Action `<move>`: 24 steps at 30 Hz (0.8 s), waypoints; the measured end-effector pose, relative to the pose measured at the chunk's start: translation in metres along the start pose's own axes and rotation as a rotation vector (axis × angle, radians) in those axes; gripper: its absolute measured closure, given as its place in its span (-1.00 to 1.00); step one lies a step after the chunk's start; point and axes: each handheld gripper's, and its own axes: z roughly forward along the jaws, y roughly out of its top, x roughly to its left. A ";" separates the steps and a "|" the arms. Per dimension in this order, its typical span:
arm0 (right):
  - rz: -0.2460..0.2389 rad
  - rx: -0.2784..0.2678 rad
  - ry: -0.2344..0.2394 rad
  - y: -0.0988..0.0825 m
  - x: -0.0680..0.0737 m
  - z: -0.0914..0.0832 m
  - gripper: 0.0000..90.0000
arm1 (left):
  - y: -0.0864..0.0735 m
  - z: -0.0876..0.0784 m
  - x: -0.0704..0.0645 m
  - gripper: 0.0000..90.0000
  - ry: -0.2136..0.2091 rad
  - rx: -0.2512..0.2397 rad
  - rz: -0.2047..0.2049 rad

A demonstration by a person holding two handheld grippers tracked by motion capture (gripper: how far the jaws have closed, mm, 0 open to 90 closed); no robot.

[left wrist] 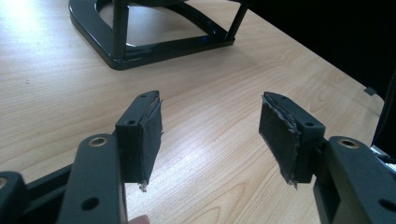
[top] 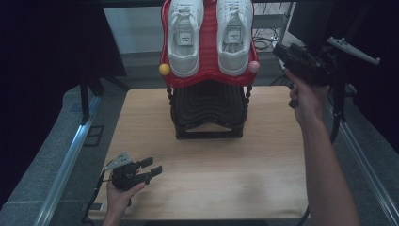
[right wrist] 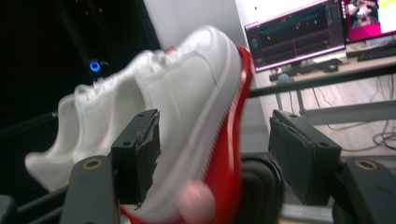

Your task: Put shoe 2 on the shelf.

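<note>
With both white leather sneakers [top: 209,33] seated on the red tray [top: 207,77] atop the black rack, the empty, wide-open right tongs [top: 278,49] hang beside that tray, likely needing retreat; left tongs [top: 155,166] idle open.

White sneakers [top: 209,35], red tray [top: 208,78]

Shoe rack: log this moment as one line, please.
shoes: pair on red top tray | right gripper: open, empty, beside tray | left gripper: open, empty, over table
</note>
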 end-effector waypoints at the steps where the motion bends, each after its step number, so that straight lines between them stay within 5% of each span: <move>1: -0.002 0.013 -0.006 -0.003 -0.003 -0.006 -0.24 | 0.000 0.001 0.000 -0.12 -0.001 0.003 0.001; 11: -0.028 0.052 -0.015 -0.049 -0.022 -0.051 -0.24 | 0.000 0.001 -0.001 -0.12 0.001 0.005 0.002; 17: -0.102 0.101 -0.048 -0.086 -0.031 -0.068 -0.25 | -0.001 -0.001 0.000 -0.12 0.003 0.004 0.000; 24: -0.058 0.150 -0.030 -0.137 -0.043 -0.082 -0.25 | -0.002 0.001 -0.001 -0.12 0.003 0.009 0.002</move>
